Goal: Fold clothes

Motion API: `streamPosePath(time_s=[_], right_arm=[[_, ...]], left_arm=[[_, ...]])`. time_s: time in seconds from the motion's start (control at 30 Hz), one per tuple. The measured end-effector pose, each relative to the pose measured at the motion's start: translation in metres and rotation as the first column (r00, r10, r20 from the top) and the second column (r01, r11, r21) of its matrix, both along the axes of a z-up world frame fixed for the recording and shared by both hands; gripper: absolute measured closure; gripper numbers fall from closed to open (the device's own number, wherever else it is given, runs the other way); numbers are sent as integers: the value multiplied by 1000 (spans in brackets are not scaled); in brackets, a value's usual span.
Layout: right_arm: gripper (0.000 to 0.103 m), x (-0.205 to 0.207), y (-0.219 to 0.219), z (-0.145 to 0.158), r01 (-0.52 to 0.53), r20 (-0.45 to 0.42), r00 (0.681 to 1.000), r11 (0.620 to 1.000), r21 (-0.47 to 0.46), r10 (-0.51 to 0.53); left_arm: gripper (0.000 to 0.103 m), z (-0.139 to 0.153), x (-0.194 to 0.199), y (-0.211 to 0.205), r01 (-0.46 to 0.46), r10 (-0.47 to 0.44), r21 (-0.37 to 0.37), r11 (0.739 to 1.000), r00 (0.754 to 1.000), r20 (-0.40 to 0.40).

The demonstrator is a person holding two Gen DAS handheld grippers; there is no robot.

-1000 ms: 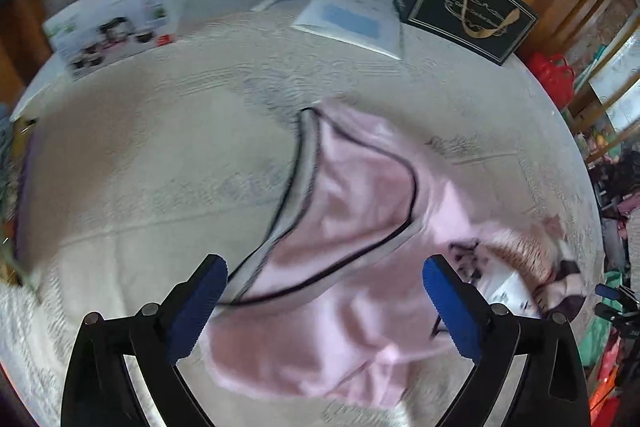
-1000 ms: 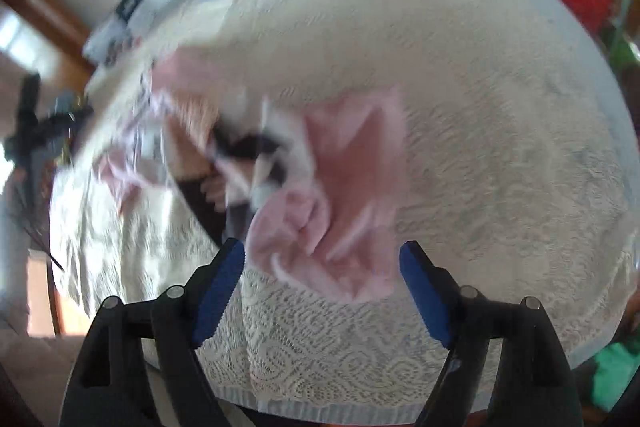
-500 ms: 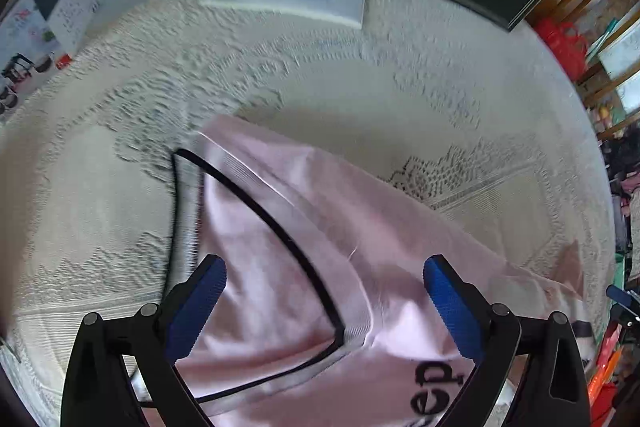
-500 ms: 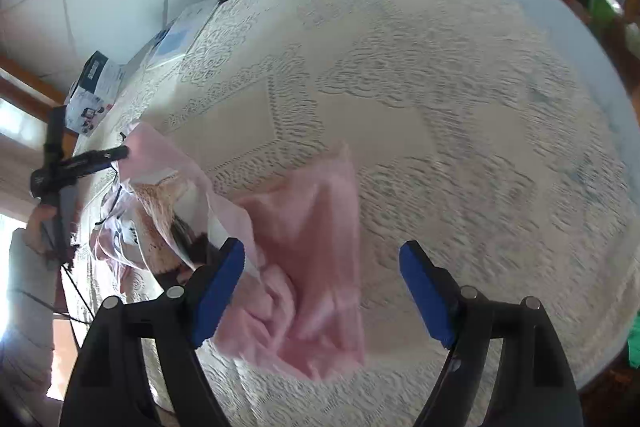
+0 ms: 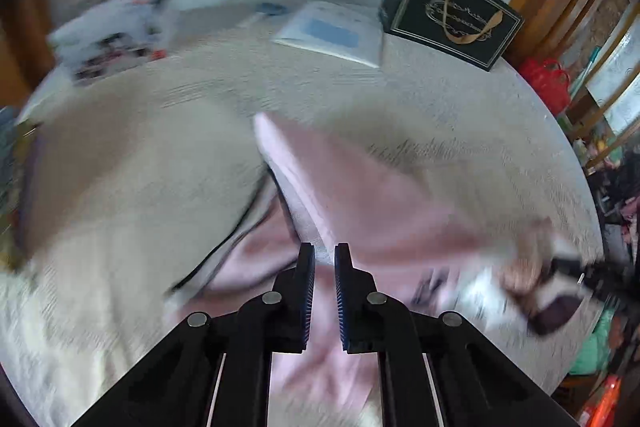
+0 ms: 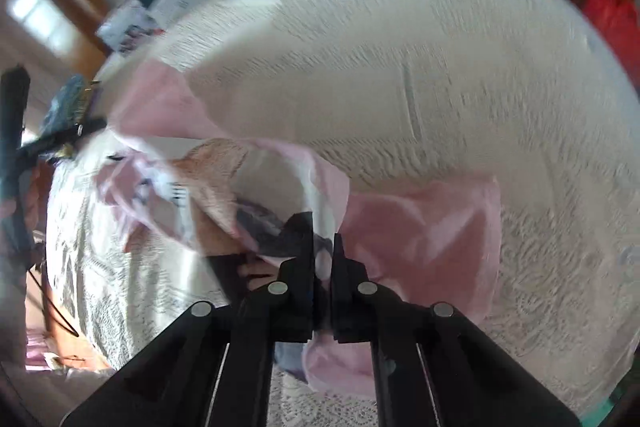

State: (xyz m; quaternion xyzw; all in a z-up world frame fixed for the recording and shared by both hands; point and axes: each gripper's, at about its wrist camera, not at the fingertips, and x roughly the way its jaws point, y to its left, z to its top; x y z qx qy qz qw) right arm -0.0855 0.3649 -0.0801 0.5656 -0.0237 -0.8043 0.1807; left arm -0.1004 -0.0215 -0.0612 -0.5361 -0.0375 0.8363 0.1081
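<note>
A pink T-shirt (image 5: pixel 360 195) with a black-trimmed neckline and a printed front lies bunched on the lace-covered table (image 5: pixel 120 167). My left gripper (image 5: pixel 324 255) is shut on a fold of the shirt near its collar. My right gripper (image 6: pixel 322 247) is shut on the shirt (image 6: pixel 420 227) at its printed part, with pink cloth hanging to the right. Both views are blurred by motion. The other gripper shows at the right edge of the left wrist view (image 5: pixel 580 271) and at the left edge of the right wrist view (image 6: pixel 52 143).
A dark gift bag (image 5: pixel 452 15), a white envelope (image 5: pixel 332 35) and a printed carton (image 5: pixel 116 31) stand at the table's far edge by the wall. A red bag (image 5: pixel 548 83) and shelves are off the right side.
Both grippers were open and have closed on the pink shirt. The shirt has been pulled and bunched, and both views now blur with motion.
</note>
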Motion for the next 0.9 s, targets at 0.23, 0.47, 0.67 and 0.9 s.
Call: streamPosePath(time_s=[0.23,0.47,0.67,0.9], right_arm=[[97,66,-19,-8,-206,106,972,977,-51,211],[43,83,-16,-25,-141,148,978,988,-71,150],[42,94,-21,-40,-101,137,984,993,-67,110],[42,77,28,-11,143,87,988,972,-188,-128]], left_arm=[[92,-28,69,-46,10,-2,-49,999,989,148],[4,2,21,-25,48,-48,14,999,999,6],[4,-6,-80,38,92,-92,-3,996,996,-11],[8,-79,-139,86,151,-130,-142,978,981,146]])
